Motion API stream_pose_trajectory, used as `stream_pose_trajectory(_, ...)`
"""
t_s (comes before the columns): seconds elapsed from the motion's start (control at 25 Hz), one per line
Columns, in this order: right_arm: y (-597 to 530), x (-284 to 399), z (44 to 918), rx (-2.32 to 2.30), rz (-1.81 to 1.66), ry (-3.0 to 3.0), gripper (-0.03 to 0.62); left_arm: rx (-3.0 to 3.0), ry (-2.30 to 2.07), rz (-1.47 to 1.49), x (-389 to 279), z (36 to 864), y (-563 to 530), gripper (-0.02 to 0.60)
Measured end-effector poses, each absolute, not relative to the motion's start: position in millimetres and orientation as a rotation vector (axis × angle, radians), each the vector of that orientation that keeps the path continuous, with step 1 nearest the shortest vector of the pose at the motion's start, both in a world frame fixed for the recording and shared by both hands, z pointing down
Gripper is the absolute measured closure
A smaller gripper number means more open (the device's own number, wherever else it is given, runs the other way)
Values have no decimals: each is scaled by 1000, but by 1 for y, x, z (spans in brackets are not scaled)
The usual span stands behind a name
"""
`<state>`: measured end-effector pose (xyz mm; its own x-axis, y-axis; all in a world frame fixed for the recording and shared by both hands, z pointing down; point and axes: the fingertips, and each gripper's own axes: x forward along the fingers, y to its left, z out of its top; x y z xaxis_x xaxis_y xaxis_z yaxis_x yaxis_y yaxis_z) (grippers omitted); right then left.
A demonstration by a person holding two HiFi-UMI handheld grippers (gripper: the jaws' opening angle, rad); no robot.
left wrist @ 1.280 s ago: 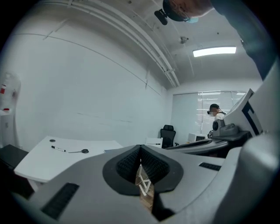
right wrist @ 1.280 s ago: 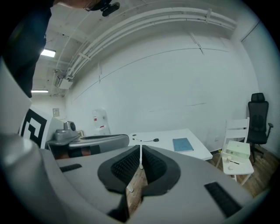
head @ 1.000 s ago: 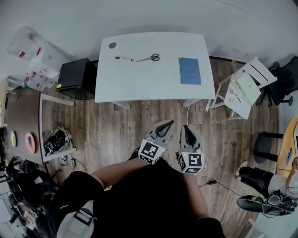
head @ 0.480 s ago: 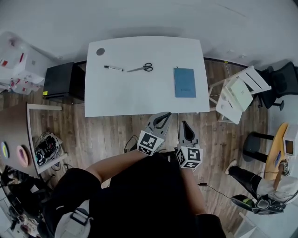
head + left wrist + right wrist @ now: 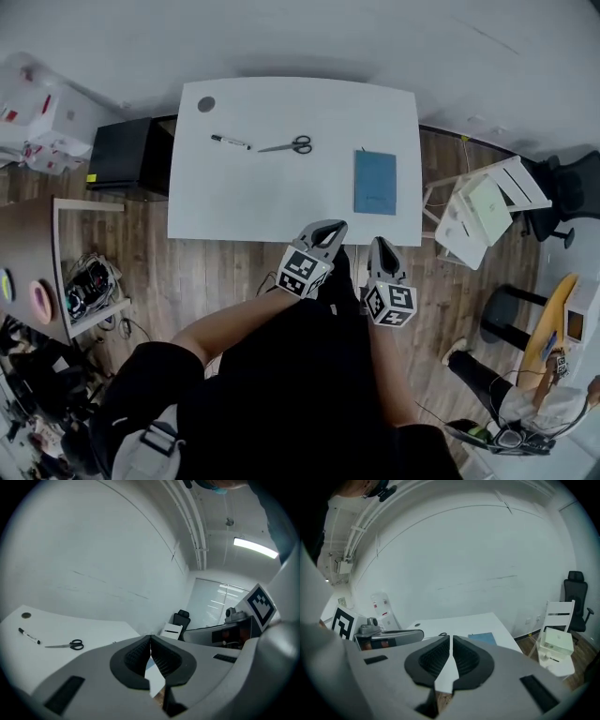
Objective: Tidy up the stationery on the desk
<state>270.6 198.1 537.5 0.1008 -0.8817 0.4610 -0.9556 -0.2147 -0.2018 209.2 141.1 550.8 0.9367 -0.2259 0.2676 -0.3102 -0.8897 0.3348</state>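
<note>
**Both grippers closed and empty at the near edge of the white desk**

The left gripper [image 5: 332,226] and right gripper [image 5: 379,242] are held side by side in front of the person, close together but not touching. In the head view their tips sit at the near edge of the desk [image 5: 281,202], with the wooden floor [image 5: 225,272] under the rest of them. The left gripper view shows its jaws together at the tips, pads meeting, with nothing between them. The right gripper view shows the same: jaws together and nothing gripped. Each marker cube faces up toward the head camera.

All the stationery lies flat on the desk top, well away from both grippers:
- The marker pen [image 5: 230,142] is on the far left part and lies roughly crosswise.
- The scissors [image 5: 286,145] are just to the right of the pen and not touching it. They are closed, with the blades toward the pen and the black handles to the right.
- The blue notebook [image 5: 375,182] is on the right part, apart from the scissors. It is closed, and its long side runs away from the person.
- A small grey disc [image 5: 206,104] is at the far left corner; what it is cannot be told.

The left gripper view takes in the pen, scissors and disc. The right gripper view takes in the notebook, with the scissor handles just showing.

A black cabinet [image 5: 127,155] stands against the desk's left side. A white chair [image 5: 487,206] is at the right, and a black office chair [image 5: 574,183] is beyond it. A brown table [image 5: 28,253] is at the far left.
</note>
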Motion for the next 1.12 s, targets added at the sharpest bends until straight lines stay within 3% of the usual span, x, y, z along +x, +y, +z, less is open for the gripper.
stream_pose_trajectory(0.48,139,383,620,2049,897,-1858,559,2727,-407,612,297,636,94,568)
stream_pose_trajectory(0.92,102,463,742,1737,1043,-1817,556,2401,-594,915,327,750,65,565)
stream_pose_trajectory(1.04,94,461,758,1664,1096,-1848,483,2363,-560,975,333,762,68,501)
stream_pose_trajectory(1.12,90,459,765,1630,1121,-1859,480,2347,-540,1026,334,770,73,472)
